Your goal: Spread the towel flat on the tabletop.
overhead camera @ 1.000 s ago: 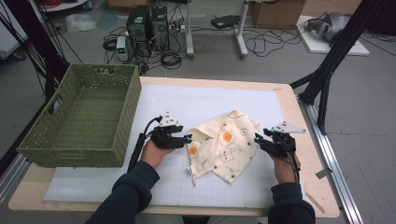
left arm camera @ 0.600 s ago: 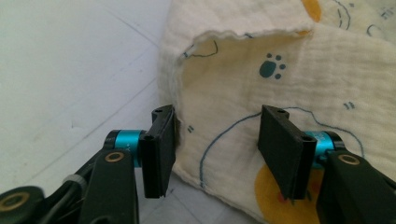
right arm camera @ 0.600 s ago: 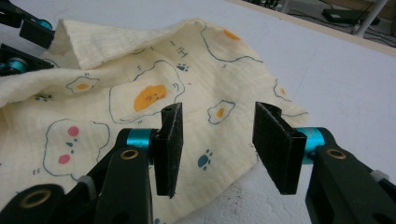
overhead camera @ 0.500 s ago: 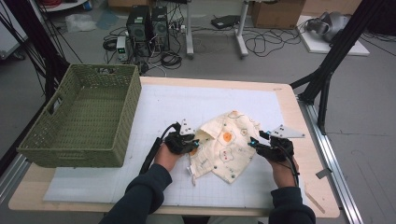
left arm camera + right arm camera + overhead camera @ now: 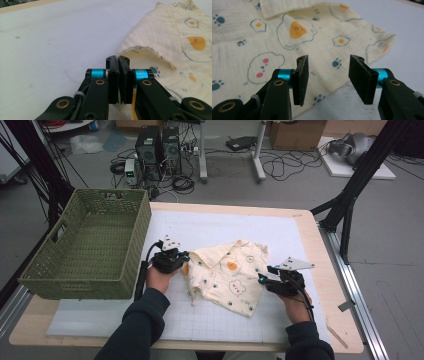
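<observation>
Left gripper [image 5: 118, 60]: now clenched on shirt [image 5: 227, 275] sleeve edge, previously released. Right gripper [image 5: 328, 75]: released, opening slightly over hem.

No readable text, label or number.

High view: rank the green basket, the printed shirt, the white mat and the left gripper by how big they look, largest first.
1. white mat
2. green basket
3. printed shirt
4. left gripper

The basket stands taller and so nearer the camera, which may inflate it, but the order seems safe.
</observation>
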The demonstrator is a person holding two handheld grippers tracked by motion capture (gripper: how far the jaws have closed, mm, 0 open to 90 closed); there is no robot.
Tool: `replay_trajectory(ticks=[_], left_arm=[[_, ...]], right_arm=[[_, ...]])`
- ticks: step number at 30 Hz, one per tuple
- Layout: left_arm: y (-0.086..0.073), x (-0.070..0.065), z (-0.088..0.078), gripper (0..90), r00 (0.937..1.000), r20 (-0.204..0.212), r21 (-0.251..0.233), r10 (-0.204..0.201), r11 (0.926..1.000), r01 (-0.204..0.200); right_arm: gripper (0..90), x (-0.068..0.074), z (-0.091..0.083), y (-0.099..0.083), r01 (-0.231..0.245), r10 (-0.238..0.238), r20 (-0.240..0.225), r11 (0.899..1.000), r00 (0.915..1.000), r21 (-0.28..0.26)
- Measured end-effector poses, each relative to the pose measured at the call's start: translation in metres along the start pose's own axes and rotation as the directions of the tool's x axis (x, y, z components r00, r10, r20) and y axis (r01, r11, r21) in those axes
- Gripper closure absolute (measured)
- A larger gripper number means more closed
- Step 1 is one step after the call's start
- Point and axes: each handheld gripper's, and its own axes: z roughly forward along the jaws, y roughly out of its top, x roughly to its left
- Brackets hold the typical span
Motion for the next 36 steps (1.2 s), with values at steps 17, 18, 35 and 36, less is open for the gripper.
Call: replay_trajectory(ticks=[17, 18, 35, 36], left_arm=[[-0.009, 0.010, 0.005, 81.3, 0.9994, -0.010, 0.045, -0.034, 0.9984, 0.035], [-0.009, 0.009, 0.006, 75.7, 0.9994, -0.006, 0.043, -0.035, 0.9984, 0.035], [-0.004, -0.018, 0.002, 50.6, 0.9876, 0.124, -0.050, 0.097, 0.9946, -0.091], [-0.003, -0.021, 0.004, 50.9, 0.9843, 0.137, -0.057, 0.111, 0.9929, -0.104]], right_arm=[[88.3, 0.039, 0.032, 0.003, 0.161, -0.134, -0.189, 0.977, 0.9728, 0.137], [88.4, 0.039, 0.031, 0.004, 0.174, -0.148, -0.174, 0.974, 0.9736, 0.146], [62.1, -0.007, -0.006, 0.000, 0.005, -0.007, 0.047, 0.999, 0.9989, 0.044], [61.7, -0.007, -0.007, 0.000, 0.003, -0.004, 0.044, 0.999, 0.9990, 0.038]])
